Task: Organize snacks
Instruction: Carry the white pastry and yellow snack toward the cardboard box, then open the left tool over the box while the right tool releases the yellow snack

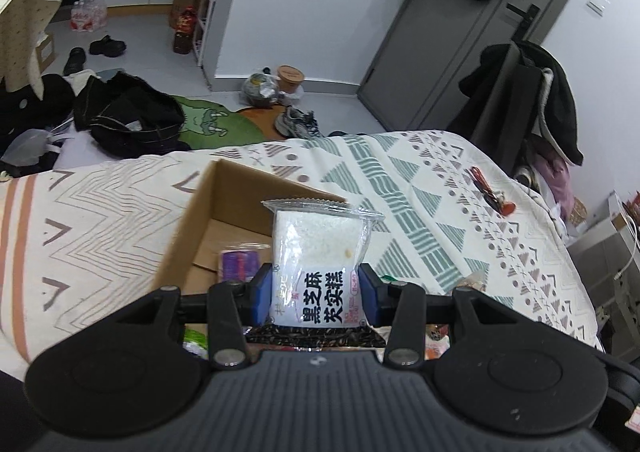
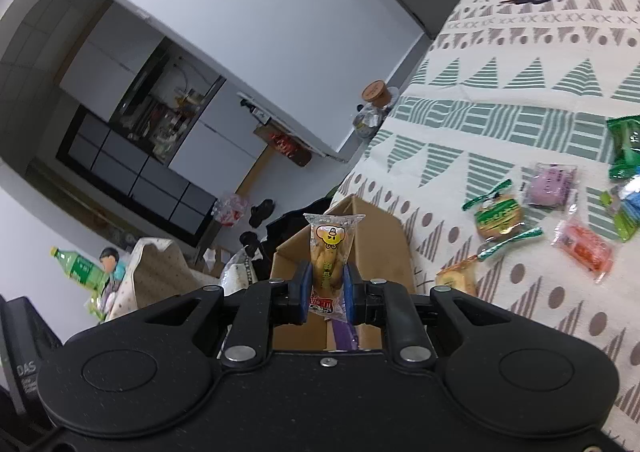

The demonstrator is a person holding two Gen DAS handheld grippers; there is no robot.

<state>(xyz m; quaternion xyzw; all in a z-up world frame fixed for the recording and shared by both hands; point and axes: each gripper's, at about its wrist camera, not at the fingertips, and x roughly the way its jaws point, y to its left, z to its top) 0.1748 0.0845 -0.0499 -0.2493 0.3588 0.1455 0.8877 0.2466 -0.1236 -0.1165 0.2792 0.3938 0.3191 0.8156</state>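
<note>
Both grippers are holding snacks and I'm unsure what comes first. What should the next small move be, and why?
Probably lower the left gripper slightly and release its white packet into the box. The packet is clamped upright directly above the open box, where a purple snack already lies.

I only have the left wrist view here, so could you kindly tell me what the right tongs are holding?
Observer: The right tongs are shut on a slim yellow snack packet with a cartoon face at its top.
Operator: Thank you. Where is that packet relative to the box?
Observer: It is in front of the cardboard box, seen against its outer wall.
Operator: Are any snacks still loose on the cloth?
Observer: Yes, several lie on the patterned tablecloth, among them a purple packet and a red packet.
</note>
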